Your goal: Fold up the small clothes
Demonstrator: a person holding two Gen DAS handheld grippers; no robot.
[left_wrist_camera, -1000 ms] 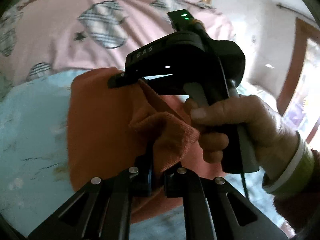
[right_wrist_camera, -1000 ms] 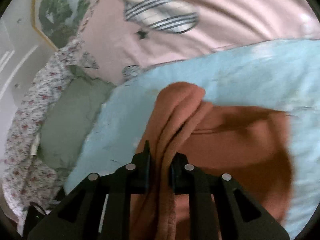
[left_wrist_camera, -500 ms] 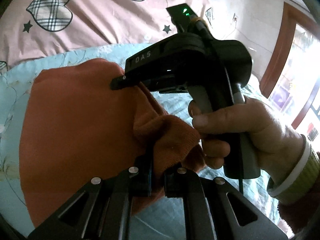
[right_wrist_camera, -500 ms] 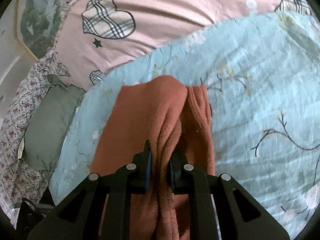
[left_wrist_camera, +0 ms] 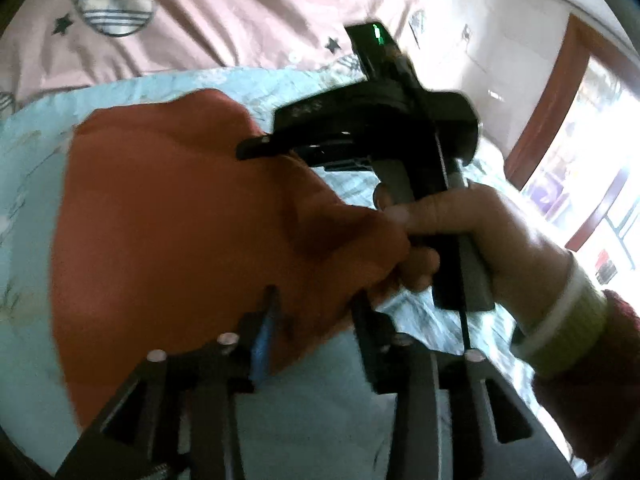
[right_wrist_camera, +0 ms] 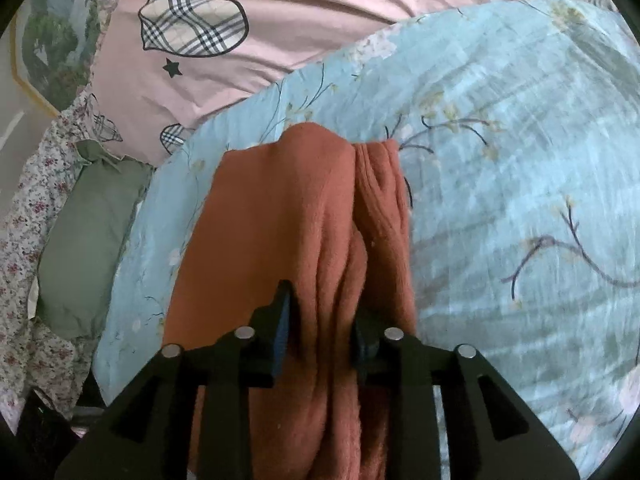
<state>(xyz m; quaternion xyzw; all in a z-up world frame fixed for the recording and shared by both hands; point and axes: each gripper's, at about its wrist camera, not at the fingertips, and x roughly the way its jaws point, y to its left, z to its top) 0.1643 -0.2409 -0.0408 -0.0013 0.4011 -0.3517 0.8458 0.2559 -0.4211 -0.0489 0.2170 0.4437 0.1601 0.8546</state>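
Rust cloth (right_wrist_camera: 280, 220) spread on blue floral bed (right_wrist_camera: 500, 160), pink quilt (right_wrist_camera: 300, 32) beyond.
Left claw (left_wrist_camera: 314, 312) parted, straddling a cloth fold loosely; right claw (right_wrist_camera: 322, 320) likewise spread around a bunched ridge. Window (left_wrist_camera: 592, 168) far right.

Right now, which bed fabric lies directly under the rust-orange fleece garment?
The light blue branch-printed sheet; the pink plaid-heart cover and plain green cushion lie clear of the garment.

A pale blue floral bedspread (right_wrist_camera: 500, 152) covered the bed, meeting a pink quilt (right_wrist_camera: 304, 20) printed with plaid hearts and stars. A green pillow (right_wrist_camera: 84, 240) lay beside a flowered sheet (right_wrist_camera: 24, 240).
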